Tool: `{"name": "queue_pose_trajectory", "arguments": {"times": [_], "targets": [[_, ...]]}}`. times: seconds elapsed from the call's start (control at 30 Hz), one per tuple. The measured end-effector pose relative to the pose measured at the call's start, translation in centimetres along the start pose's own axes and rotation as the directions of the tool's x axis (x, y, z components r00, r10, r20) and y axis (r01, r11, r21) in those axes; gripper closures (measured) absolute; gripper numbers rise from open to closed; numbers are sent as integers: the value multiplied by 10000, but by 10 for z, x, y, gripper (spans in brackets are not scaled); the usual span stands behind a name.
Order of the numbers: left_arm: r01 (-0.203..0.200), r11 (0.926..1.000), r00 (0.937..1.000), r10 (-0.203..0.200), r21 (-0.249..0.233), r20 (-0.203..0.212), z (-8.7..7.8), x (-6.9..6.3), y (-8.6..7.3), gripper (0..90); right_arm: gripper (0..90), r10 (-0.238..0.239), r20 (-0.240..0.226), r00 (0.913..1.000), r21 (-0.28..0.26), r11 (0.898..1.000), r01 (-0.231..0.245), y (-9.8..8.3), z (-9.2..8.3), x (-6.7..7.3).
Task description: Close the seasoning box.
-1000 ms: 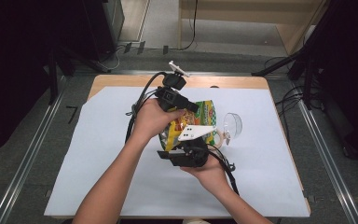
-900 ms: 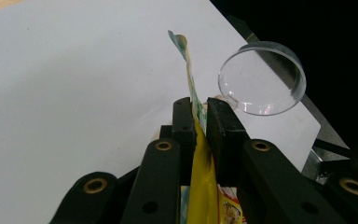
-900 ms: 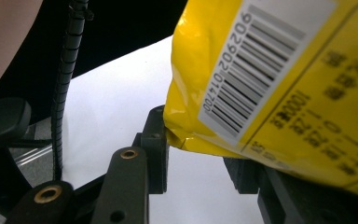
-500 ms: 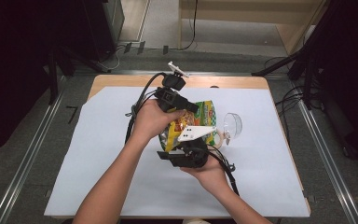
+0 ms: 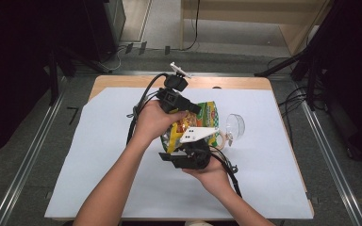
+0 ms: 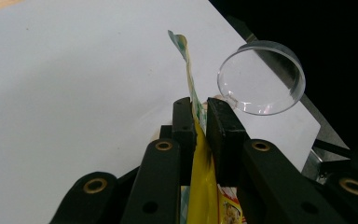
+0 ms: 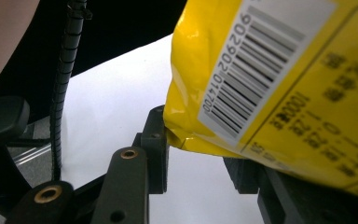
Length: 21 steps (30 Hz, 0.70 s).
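1. A yellow and green crinkly plastic snack bag [image 5: 202, 123] was held up over the middle of the white paper-covered table [image 5: 99, 155], between the two hand-held grippers
2. Left gripper [image 5: 185, 107], black with a thick cable, sat at the bag's far upper edge in the high view, gripped by the person's left hand [image 5: 152, 121]
3. In the left gripper view its jaws were pressed nearly together, pinching the bag's thin sealed edge [image 6: 196, 112], which rose upright between the pads and stuck out past the tips
4. Right gripper [image 5: 188, 155], black with a white three-cornered plate on top, was under the bag's near lower end, held from below by the right hand [image 5: 212, 173]
5. In the right gripper view the jaws stood part-way spread with the bag's yellow back, barcode side [image 7: 261, 74], sitting between them; the left pad [image 7: 157, 140] touched the bag's corner, the right pad was mostly hidden behind the bag, so a firm pinch could not be confirmed
6. A clear round plastic cup with a handle [image 5: 234, 126] lay on its side on the table just right of the bag, its open mouth showing in the left gripper view [image 6: 261, 79] close beside the bag edge
7. Bag was off the table surface, tilted, with its printed front facing up to the high view
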State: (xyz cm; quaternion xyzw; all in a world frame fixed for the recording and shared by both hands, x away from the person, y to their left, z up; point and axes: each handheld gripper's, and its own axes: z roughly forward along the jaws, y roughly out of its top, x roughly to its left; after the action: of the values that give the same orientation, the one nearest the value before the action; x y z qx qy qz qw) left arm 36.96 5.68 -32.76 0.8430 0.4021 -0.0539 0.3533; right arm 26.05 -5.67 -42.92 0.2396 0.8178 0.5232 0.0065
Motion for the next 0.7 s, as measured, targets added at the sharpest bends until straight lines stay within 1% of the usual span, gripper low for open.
{"name": "queue_pose_trajectory", "arguments": {"times": [0.23, 0.7], "targets": [[69, 10000, 10000, -69, 1, 32, 0, 1, 0, 825, 652, -13, 12, 10000, -34, 10000, 13, 0, 1, 0], [4, 10000, 10000, -4, -29, 22, -2, 0, -1, 824, 652, -73, 29, 10000, -69, 9999, 73, 0, 1, 1]]}}
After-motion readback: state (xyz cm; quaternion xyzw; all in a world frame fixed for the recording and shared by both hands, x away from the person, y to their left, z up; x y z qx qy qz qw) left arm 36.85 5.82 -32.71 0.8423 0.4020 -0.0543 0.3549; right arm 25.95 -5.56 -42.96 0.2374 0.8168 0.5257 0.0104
